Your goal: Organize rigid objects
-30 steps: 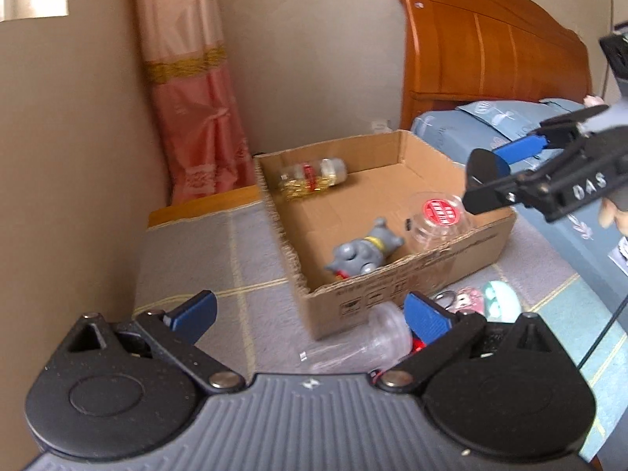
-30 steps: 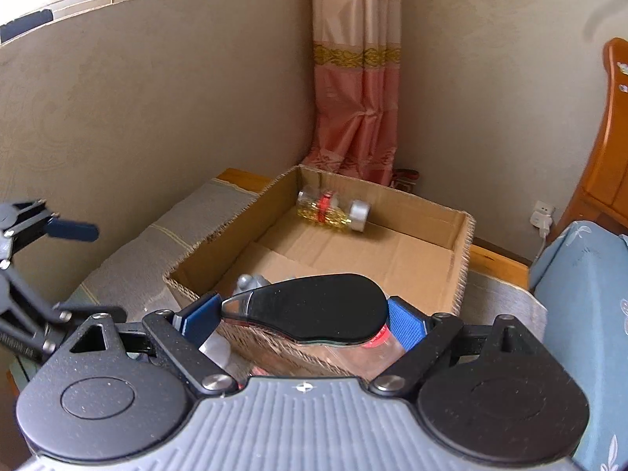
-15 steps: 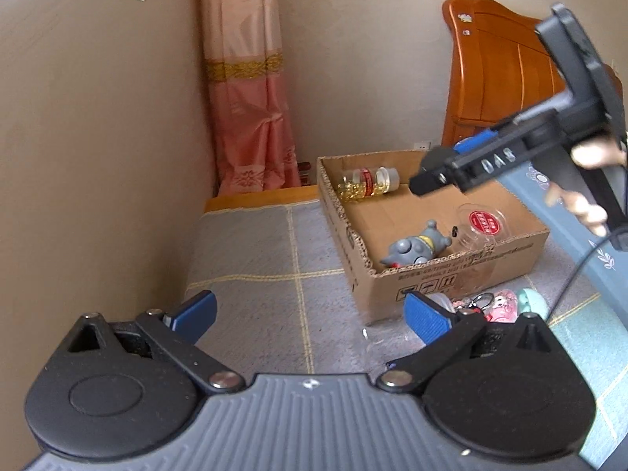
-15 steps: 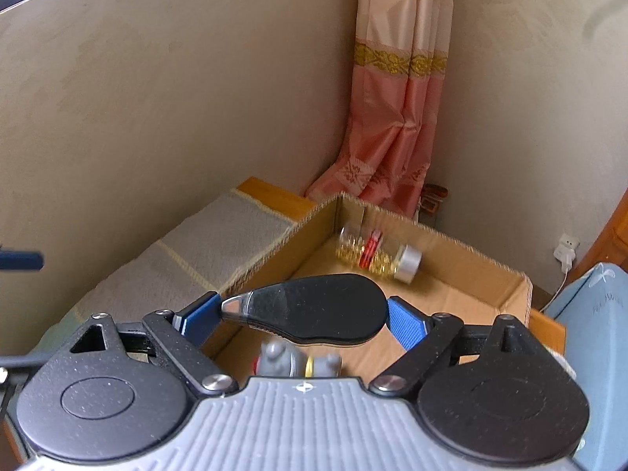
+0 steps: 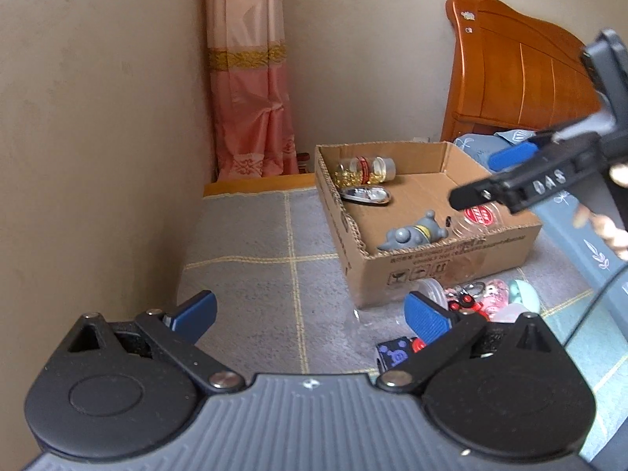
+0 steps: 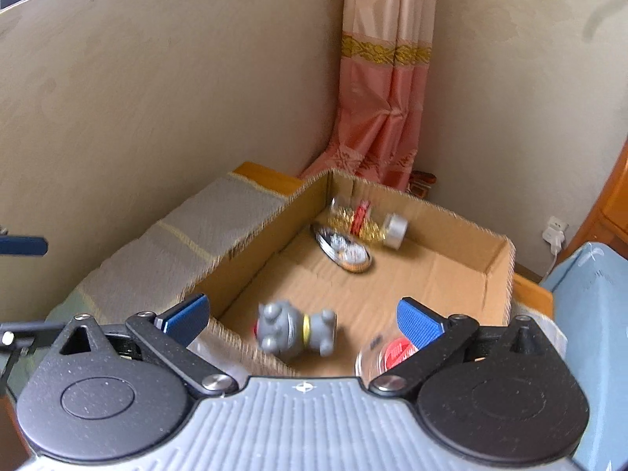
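Note:
An open cardboard box (image 5: 451,267) (image 6: 251,247) sits on a grey blanket. Inside lie a jar of gold capsules (image 5: 365,168) (image 6: 369,221), a black oval object with a shiny face (image 5: 365,196) (image 6: 341,249), a grey toy figure (image 5: 414,233) (image 6: 294,329) and a clear jar with a red label (image 5: 477,216) (image 6: 392,353). My right gripper (image 6: 302,320) is open and empty above the box's near side; it also shows in the left wrist view (image 5: 490,180). My left gripper (image 5: 310,314) is open and empty, low over the blanket in front of the box.
Several small items lie in front of the box: a clear cup (image 5: 429,290), a pink and teal trinket (image 5: 506,294), a dark cube (image 5: 392,353). A wall stands to the left, a pink curtain (image 5: 251,90) in the corner, a wooden headboard (image 5: 522,78) behind.
My right gripper has opened and the black oval object it held now lies in the box beside the capsule jar. My left gripper has pulled back from the box.

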